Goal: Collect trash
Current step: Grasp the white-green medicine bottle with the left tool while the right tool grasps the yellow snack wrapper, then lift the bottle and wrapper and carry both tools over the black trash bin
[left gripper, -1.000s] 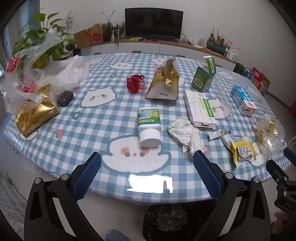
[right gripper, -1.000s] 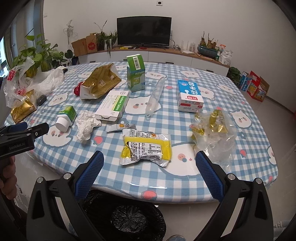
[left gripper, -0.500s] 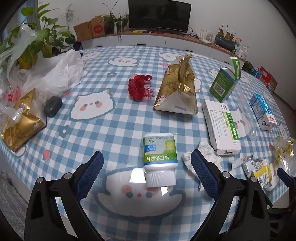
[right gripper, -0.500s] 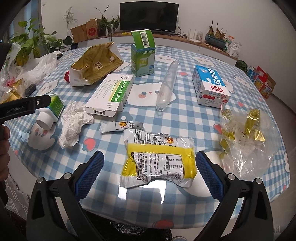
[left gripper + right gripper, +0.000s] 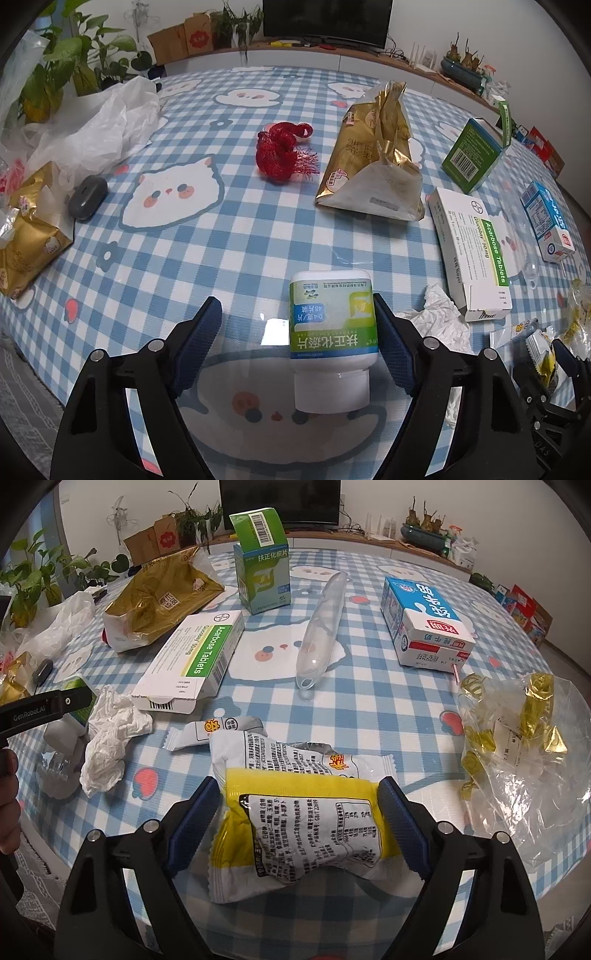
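Trash lies scattered over a round counter (image 5: 258,236) covered in blue-and-white checked cloth with cartoon cat faces. Nearest the left hand-held gripper (image 5: 295,343) is a white pill bottle (image 5: 332,332) with a green label, lying on its side near the counter's front edge, cap toward the camera. The jaws are closing around it: the right pad sits against or just beside the bottle's side, while the left pad stands well clear, so the bottle is between them but not yet pinched.

Nearest the right hand-held gripper (image 5: 299,819) is a yellow-and-white snack wrapper (image 5: 295,812), lying flat and crinkled near the front edge. Its jaws are also closing, one pad at each side edge of the wrapper; whether they press it yet is hard to tell.

Beside these lie a crumpled tissue (image 5: 110,734), a small sachet (image 5: 218,731), a white tablet box (image 5: 195,657), a green carton (image 5: 262,576), a milk carton (image 5: 424,624), a gold foil bag (image 5: 162,594), a clear bag of gold wrappers (image 5: 517,753) and a red mesh bundle (image 5: 284,151).

Likely risks: the round bottle, caught off-centre, may roll or squirt away from the one pad that meets it first. The thin wrapper may buckle and slip out instead of being gripped.
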The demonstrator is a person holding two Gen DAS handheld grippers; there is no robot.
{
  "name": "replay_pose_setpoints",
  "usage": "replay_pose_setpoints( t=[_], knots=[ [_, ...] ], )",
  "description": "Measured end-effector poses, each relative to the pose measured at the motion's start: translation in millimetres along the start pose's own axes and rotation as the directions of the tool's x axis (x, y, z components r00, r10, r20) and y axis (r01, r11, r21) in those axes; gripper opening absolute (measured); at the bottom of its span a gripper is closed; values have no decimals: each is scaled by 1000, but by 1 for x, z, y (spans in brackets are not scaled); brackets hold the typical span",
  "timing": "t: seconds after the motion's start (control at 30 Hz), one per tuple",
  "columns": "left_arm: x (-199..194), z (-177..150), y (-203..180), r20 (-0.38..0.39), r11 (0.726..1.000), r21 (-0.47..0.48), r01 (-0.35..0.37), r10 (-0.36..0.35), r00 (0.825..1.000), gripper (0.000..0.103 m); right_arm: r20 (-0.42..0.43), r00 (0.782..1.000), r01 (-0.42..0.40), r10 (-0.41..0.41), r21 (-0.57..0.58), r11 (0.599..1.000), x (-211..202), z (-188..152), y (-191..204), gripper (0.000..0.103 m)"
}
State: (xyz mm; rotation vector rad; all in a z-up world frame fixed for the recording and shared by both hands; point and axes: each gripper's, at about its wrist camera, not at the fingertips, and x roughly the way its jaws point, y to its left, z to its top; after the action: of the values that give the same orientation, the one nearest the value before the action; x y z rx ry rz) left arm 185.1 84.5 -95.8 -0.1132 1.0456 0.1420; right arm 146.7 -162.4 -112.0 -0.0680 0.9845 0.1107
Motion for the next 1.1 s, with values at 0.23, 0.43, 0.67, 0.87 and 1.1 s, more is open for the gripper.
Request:
replay_pose_setpoints(
  t=[0.23,0.43,0.67,0.87,1.1],
  knots=[
    [5,-1,-1,-17,1000,-1,27,-27,999,59,10,1000,18,-17,-8,1000,1,0,-1,72],
    [5,-3,-4,-21,1000,11,27,-26,999,42,22,999,32,-31,-14,999,-1,0,-2,65],
    [4,-4,-4,-18,1000,13,28,-27,999,41,36,999,39,-39,-21,999,-4,0,-2,59],
    [-1,-5,-4,-12,1000,13,27,-27,1000,41,41,998,42,-41,-22,999,-7,1,-2,57],
    [-14,-6,-7,9,999,22,33,-33,999,41,49,998,35,-33,-31,999,-16,2,-1,51]
  ],
)
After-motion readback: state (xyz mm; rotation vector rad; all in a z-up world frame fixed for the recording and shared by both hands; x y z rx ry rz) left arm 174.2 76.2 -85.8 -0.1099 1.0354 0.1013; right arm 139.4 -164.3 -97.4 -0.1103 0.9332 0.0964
